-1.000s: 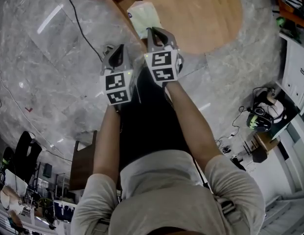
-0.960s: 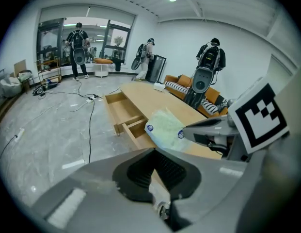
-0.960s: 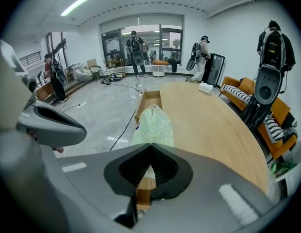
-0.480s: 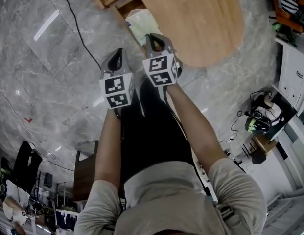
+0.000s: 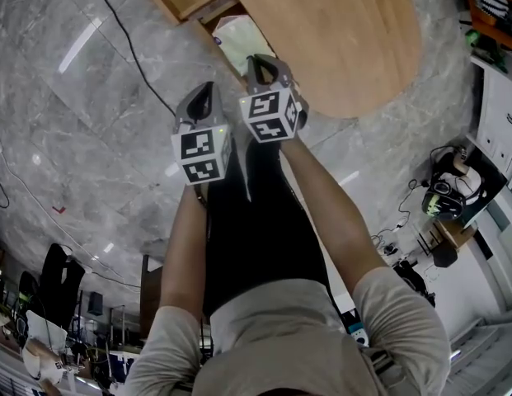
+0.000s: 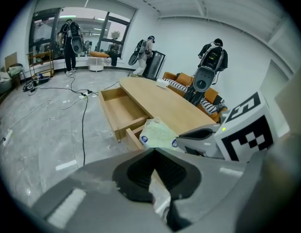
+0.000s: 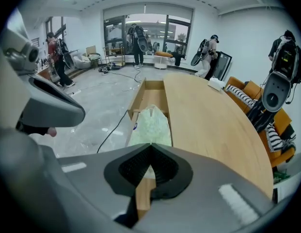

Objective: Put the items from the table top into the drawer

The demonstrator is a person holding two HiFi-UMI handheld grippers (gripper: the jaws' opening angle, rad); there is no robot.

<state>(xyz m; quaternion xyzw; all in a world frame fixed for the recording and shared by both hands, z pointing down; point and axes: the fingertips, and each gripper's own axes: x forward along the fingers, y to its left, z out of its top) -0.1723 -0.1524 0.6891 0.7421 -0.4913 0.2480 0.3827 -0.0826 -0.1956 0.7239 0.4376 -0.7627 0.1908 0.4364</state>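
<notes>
A pale green plastic bag [image 5: 239,33] with blue round marks lies in the near open drawer [image 7: 140,188] at the wooden table's [image 5: 338,31] edge. In the left gripper view the bag [image 6: 157,132] sits just past my jaws. A second drawer [image 6: 123,109] beyond it stands open and looks empty. My left gripper [image 5: 208,87] hangs over the grey floor beside the drawers, shut with nothing in it. To its right, my right gripper [image 5: 254,58] is shut and empty too, just short of the bag [image 7: 150,124]. A small white item [image 7: 215,83] rests at the table's far end.
A black cable [image 5: 132,48] runs across the marble floor to the left of the drawers. Headphones and other gear [image 5: 441,196] lie at the right. People wearing backpack rigs [image 7: 135,42] stand by the far windows, and an orange sofa [image 7: 259,93] is behind the table.
Both grippers have sunk a little and edged toward the open drawers. The bag has not moved. Both pairs of jaws stay shut.
</notes>
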